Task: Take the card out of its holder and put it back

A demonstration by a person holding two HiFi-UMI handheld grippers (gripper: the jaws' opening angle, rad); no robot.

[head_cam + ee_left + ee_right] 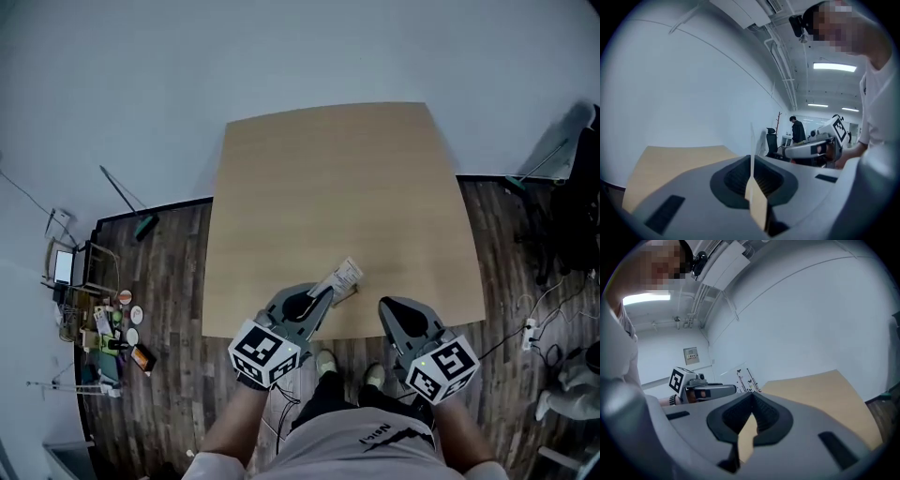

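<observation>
At the near edge of the tabletop [337, 187]: your card [345, 275] is held up at a tilt, one end gripped.
Left gripper [327, 293]: fingers pinching the card's lower end, which runs edge-on between them.
Right gripper [385, 304]: near the card but apart from it, fingers pressed together on nothing.
Floor [169, 281]: dark planks around the tabletop.

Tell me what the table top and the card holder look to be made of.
Table top: pale wood or wood-look laminate, matt; even tan, no glare. Card holder: probably clear plastic; the wall shows through it. It looks thin, gripped edge-on by the left gripper.
</observation>
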